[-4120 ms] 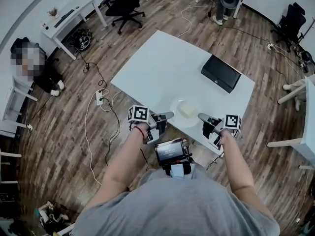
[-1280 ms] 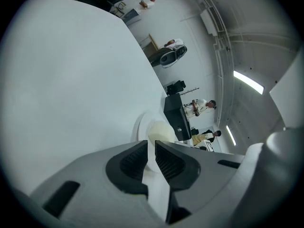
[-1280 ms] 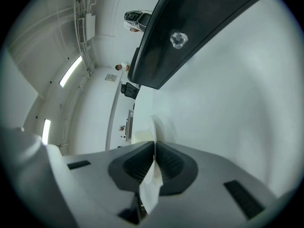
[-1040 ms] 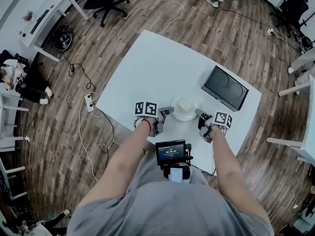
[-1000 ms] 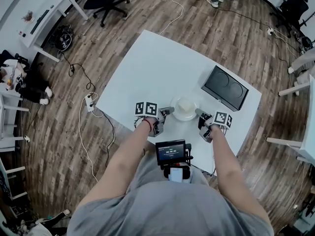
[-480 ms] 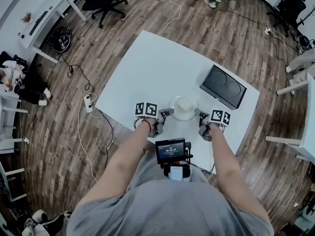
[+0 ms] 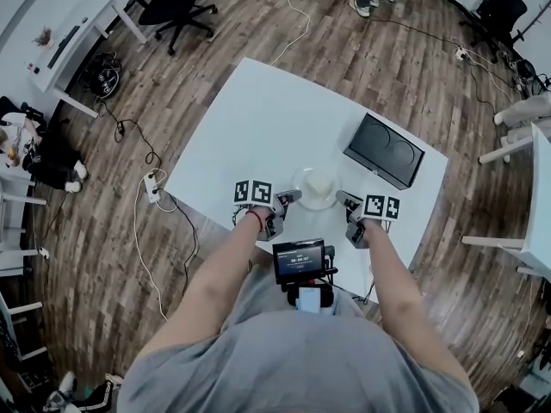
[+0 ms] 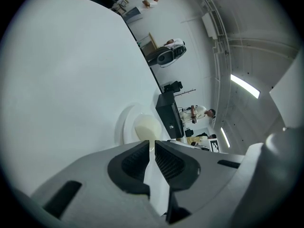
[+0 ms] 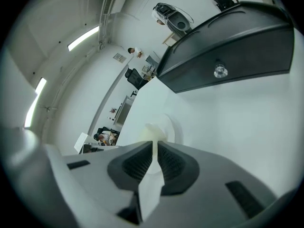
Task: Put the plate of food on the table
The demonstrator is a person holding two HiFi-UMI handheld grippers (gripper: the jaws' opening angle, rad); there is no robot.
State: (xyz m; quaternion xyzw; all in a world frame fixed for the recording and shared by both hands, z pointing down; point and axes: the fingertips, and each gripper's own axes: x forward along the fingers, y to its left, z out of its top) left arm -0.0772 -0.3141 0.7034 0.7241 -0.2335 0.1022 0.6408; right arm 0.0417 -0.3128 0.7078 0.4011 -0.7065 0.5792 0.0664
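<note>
plate (image 8: 121,127) rim clamped in left gripper (image 8: 152,144) — head view hides that

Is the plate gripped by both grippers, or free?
Gripped: the left gripper and right gripper each have jaws shut on the plate rim.

The plate (image 7: 317,188) sits on the bench (image 7: 258,119) near its front edge, with the food (image 7: 320,181) on it. The left gripper (image 7: 291,197) is at its left rim and the right gripper (image 7: 343,198) at its right rim. A flat box (image 7: 384,151) lies behind, to the right.
</note>
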